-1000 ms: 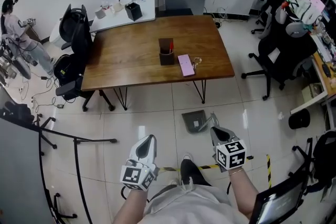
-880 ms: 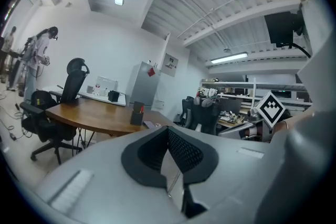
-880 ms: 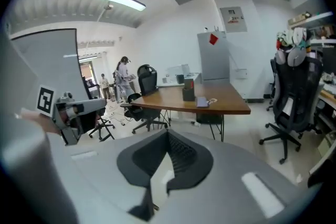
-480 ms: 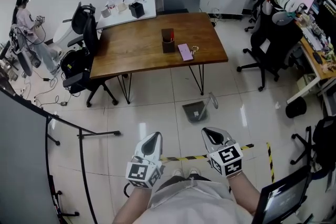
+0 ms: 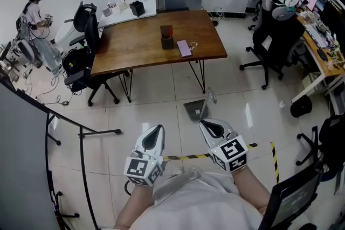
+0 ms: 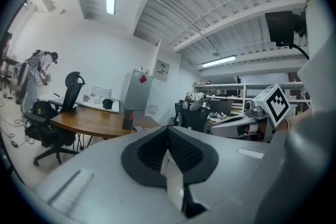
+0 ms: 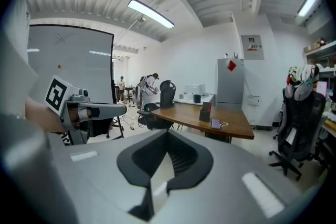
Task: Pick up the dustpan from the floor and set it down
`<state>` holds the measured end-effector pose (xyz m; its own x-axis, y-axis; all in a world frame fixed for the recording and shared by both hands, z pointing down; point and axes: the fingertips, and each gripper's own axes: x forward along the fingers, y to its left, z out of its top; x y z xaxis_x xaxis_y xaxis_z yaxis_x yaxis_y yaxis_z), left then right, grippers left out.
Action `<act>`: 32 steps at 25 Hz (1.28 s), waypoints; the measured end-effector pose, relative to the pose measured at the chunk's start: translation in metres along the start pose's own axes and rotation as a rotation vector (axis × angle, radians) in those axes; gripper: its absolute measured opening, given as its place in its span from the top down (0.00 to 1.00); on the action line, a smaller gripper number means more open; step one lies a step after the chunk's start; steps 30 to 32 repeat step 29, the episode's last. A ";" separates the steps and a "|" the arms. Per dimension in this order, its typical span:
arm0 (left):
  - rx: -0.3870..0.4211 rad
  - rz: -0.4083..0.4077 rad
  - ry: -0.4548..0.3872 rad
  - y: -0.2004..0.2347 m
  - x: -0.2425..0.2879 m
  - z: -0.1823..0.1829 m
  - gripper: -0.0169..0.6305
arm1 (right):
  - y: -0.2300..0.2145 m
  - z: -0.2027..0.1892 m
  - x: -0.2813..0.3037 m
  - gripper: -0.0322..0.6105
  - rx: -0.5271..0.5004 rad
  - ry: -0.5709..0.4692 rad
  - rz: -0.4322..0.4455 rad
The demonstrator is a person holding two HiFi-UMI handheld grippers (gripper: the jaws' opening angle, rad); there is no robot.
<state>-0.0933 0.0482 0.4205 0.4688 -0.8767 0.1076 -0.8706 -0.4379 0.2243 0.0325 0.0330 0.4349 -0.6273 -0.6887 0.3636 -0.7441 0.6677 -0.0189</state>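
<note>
The grey dustpan [image 5: 195, 109] lies on the pale tiled floor just in front of the wooden table [image 5: 135, 46], its handle slanting up to the right. Both grippers hang at the bottom of the head view, nearer to me than the pan and touching nothing. My right gripper [image 5: 204, 125] points toward the pan, its tip a short way from it; its jaws are shut and empty [image 7: 167, 136]. My left gripper [image 5: 157, 130] is further left, also shut with nothing in it [image 6: 168, 132]. Neither gripper view shows the dustpan.
On the table stand a dark pen holder [image 5: 167, 38] and a pink flat item [image 5: 184, 48]. Office chairs [image 5: 85, 51] [image 5: 271, 35] flank it. Yellow-black tape [image 5: 186, 157] crosses the floor by my feet. A black stand frame [image 5: 81, 132] is at left, a person [image 5: 34, 11] far left.
Both grippers have risen and swung slightly left. The head view has pulled back, so the dustpan sits higher in the picture. Both jaws stayed shut.
</note>
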 end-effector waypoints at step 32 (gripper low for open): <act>0.077 -0.003 0.012 -0.011 0.015 -0.003 0.95 | -0.022 -0.014 0.004 0.95 -0.039 0.066 -0.065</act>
